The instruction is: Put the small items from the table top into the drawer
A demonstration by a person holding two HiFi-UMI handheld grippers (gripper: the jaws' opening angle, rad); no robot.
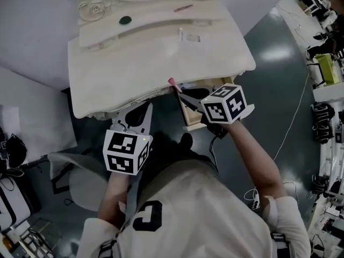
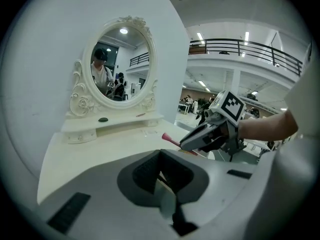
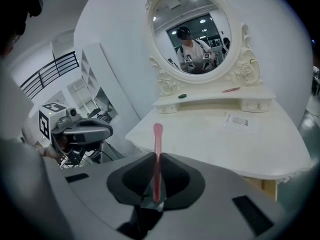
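My right gripper [image 1: 181, 94] [image 3: 156, 184] is shut on a thin pink stick with a flared tip [image 1: 173, 83] [image 3: 158, 149], held at the front edge of the white dressing table [image 1: 140, 74], above the open wooden drawer [image 1: 189, 114]. The left gripper view shows that stick [image 2: 170, 140] poking out of the right gripper [image 2: 187, 143]. My left gripper [image 1: 138, 112] [image 2: 162, 176] hangs shut and empty just below the table edge, left of the drawer. On the table remain a dark green oval [image 1: 124, 20], a second pink stick [image 1: 183, 8] and a clear packet [image 1: 189, 36].
An oval mirror in an ornate white frame [image 3: 192, 31] stands at the back of the table, over a raised shelf [image 1: 161, 23]. A grey stool [image 1: 80, 184] sits at the lower left. Cluttered benches [image 1: 322, 69] line the right side and a cable [image 1: 293, 122] runs across the floor.
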